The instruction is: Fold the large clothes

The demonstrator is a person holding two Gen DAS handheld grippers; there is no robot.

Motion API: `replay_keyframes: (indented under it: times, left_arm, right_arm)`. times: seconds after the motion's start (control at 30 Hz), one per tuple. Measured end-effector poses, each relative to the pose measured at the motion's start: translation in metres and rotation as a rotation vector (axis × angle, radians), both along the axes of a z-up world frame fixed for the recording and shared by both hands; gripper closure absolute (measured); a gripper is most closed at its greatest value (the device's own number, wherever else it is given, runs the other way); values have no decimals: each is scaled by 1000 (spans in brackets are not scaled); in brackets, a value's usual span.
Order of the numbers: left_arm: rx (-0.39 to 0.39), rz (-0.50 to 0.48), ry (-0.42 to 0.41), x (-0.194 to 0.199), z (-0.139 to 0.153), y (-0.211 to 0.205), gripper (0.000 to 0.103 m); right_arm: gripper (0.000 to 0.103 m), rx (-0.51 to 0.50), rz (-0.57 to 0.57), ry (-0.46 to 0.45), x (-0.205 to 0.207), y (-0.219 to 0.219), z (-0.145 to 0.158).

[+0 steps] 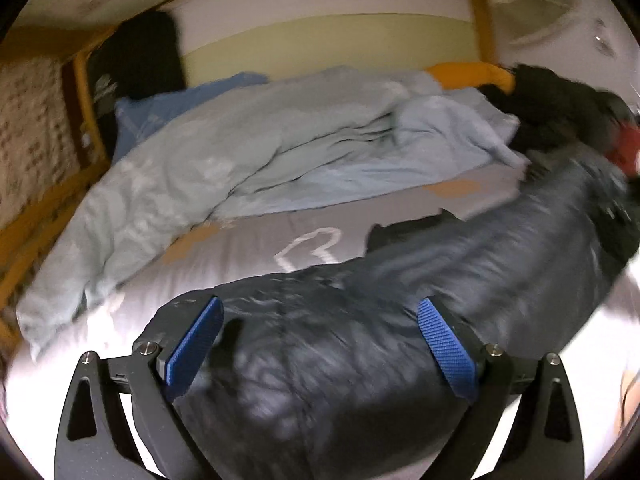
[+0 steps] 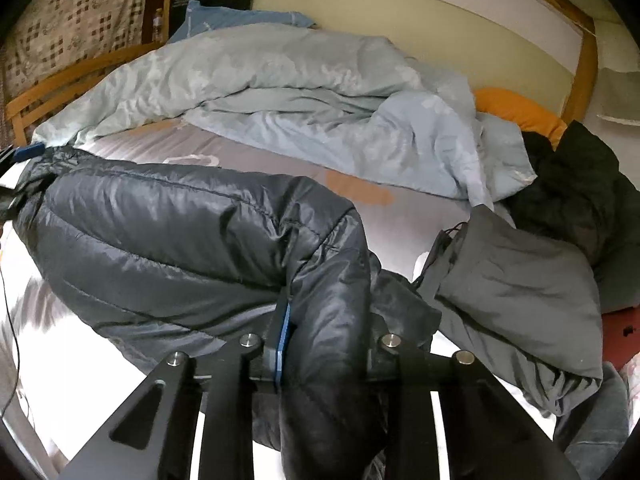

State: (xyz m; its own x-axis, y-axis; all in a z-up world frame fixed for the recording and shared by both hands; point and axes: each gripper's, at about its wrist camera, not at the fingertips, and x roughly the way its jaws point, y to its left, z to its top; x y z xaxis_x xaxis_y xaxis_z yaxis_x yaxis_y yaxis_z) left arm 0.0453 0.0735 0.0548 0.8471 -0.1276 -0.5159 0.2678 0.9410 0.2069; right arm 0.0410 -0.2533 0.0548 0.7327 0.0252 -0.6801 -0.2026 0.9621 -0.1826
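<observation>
A dark grey puffer jacket [image 1: 360, 340] lies across the grey bed sheet [image 1: 256, 240]. My left gripper [image 1: 320, 344] is open, its blue pads [image 1: 196, 344] spread wide over one end of the jacket, which bulges between them. In the right wrist view the jacket [image 2: 168, 232] stretches to the left. My right gripper [image 2: 320, 332] is shut on a padded fold of the jacket, with one blue pad [image 2: 283, 336] showing beside the fabric. The left gripper shows small at the far left of that view [image 2: 24, 156].
A crumpled light blue duvet [image 1: 240, 152] fills the far half of the bed. A grey garment [image 2: 516, 288] and a black garment [image 2: 576, 184] lie to the right. An orange pillow [image 2: 520, 114] and a wooden bed frame [image 1: 486, 20] stand behind. A red item [image 1: 624, 148] sits at the right.
</observation>
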Motion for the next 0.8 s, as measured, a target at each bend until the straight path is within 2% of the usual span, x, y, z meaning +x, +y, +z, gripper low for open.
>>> replay_keyframes:
  times: [0.13,0.27,0.33,0.43,0.57,0.63,0.67,0.7,0.73,0.8]
  left_arm:
    - [80,-33,-18,-10,-6,-17,2]
    - [74,25,-39,-12,-11,-23,2]
    - [62,58,-63,-15,-12,-24,2]
    - [84,64,-98,-19,-14,-29,2]
    - [119,57,-75,-11,-24,-33,2]
    - [107,95,-28,0,-30,-29,2]
    - [61,107,16,8,-32,-23,2]
    - [16,112,55,15,-33,-17,2]
    - [-5,123,74,19,-35,-13,2]
    - [7,143,77,27,-39,-10,4]
  right_arm:
    - [77,39,-36,-6,13,-6,1]
    - [77,69,-84,-6,32,-10,-4]
    - [77,32,-107,-33,42,-6,-8]
    - [77,-23,-127,-48,54,0,-16]
    - [77,10,-173,-11,73,-8,-27]
    - [75,-7,-195,-9,78,-8,-32]
    - [73,-21,-204,-13,79,-7,-33]
    - [65,-39,-220,-27,77,-6,-32]
    - [51,-59,-236,-49,74,-4,-30]
    - [36,-101,-263,-103,67,-3,-23]
